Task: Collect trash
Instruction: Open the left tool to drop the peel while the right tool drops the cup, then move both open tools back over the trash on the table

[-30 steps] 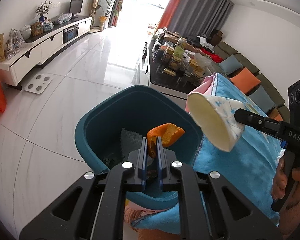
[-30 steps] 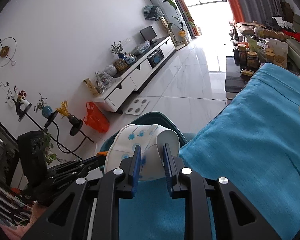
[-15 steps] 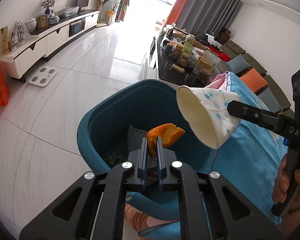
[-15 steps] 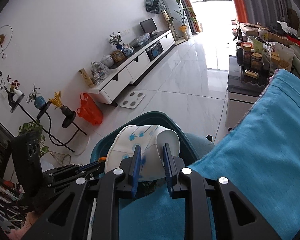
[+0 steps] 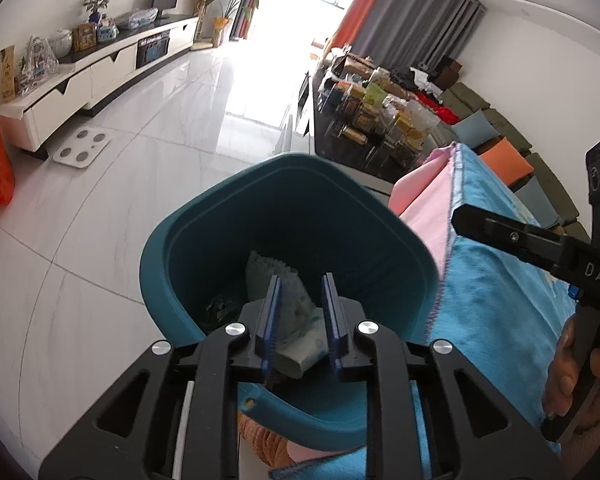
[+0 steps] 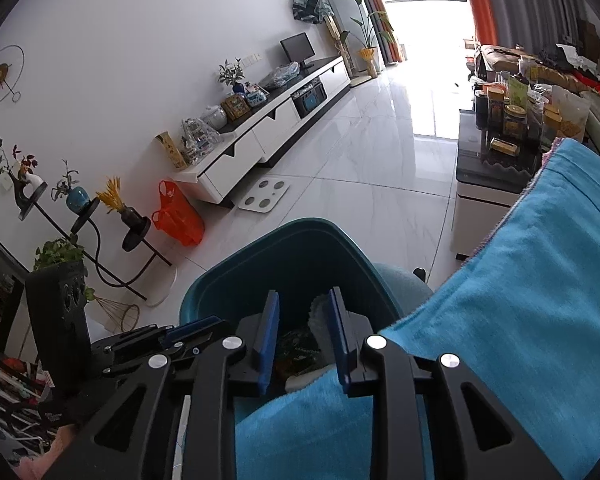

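Observation:
A teal trash bin [image 5: 188,236] stands on the floor beside the blue cloth-covered table [image 5: 496,292]; it also shows in the right wrist view [image 6: 300,240]. My left gripper [image 5: 300,308] is open and empty above the bin's mouth. My right gripper [image 6: 304,328] is open and empty over the bin's near rim. Inside the bin lie a white paper cup with blue dots [image 5: 300,332], a grey-white wrapper [image 5: 260,276] and dark scraps [image 6: 296,348]. The right gripper's finger [image 5: 508,236] reaches in from the right in the left wrist view.
A blue cloth [image 6: 520,300] over a pink one [image 5: 424,204] covers the table at right. A dark coffee table [image 5: 364,128] crowded with jars stands behind the bin. A white TV cabinet [image 6: 268,136], a scale [image 6: 264,196] and an orange bag [image 6: 176,216] are on the left.
Both grippers have opened. The orange peel has left my left gripper and the paper cup has left my right gripper; the cup now lies in the bin.

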The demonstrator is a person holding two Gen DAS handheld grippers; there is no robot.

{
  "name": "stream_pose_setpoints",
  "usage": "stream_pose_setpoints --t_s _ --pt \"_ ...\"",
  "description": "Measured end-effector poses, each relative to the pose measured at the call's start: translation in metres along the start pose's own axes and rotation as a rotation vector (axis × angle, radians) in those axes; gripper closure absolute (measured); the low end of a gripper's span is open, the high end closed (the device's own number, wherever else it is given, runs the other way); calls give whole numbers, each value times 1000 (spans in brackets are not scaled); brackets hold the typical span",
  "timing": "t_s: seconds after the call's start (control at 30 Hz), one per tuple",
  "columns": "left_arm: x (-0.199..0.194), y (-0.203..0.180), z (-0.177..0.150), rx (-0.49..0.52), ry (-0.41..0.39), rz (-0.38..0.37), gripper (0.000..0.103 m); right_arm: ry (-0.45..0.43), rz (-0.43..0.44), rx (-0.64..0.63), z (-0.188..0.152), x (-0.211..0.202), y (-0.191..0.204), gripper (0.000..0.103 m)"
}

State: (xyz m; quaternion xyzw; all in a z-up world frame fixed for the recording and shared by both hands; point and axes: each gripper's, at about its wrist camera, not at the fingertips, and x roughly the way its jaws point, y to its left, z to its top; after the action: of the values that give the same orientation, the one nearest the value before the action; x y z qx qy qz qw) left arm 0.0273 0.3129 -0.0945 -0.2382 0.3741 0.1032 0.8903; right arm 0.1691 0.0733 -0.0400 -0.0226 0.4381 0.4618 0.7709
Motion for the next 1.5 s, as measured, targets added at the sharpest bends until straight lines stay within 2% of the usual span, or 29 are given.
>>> stream_pose_setpoints --t_s 0.03,0.1,0.23,0.4,0.53,0.7,0.93,1.3,1.5 --pt "-4 -3 0 7 -12 -5 80 -7 4 -1 -1 -5 -1 78" --pt "-14 -7 -2 25 -38 -20 70 -21 10 -7 -3 -14 -2 77" --pt "-38 -30 -5 86 -99 -70 62 -74 16 -29 -14 -46 -2 74" --pt "-59 -79 -13 199 -150 -154 51 -140 8 -44 -35 -94 -11 69" --pt "-61 -126 -25 288 -142 -234 47 -192 -28 -14 -58 -134 -29 69" --pt "-54 -179 -44 393 -96 -328 46 -247 -88 48 -89 -182 -58 69" --pt "-40 -250 -69 519 -19 -437 46 -297 -217 168 -139 -237 -104 68" --pt "-22 -334 -123 681 126 -588 46 -393 -411 353 -211 -318 -164 68" --pt "-19 -376 -152 755 219 -685 46 -441 -484 441 -243 -352 -196 68"
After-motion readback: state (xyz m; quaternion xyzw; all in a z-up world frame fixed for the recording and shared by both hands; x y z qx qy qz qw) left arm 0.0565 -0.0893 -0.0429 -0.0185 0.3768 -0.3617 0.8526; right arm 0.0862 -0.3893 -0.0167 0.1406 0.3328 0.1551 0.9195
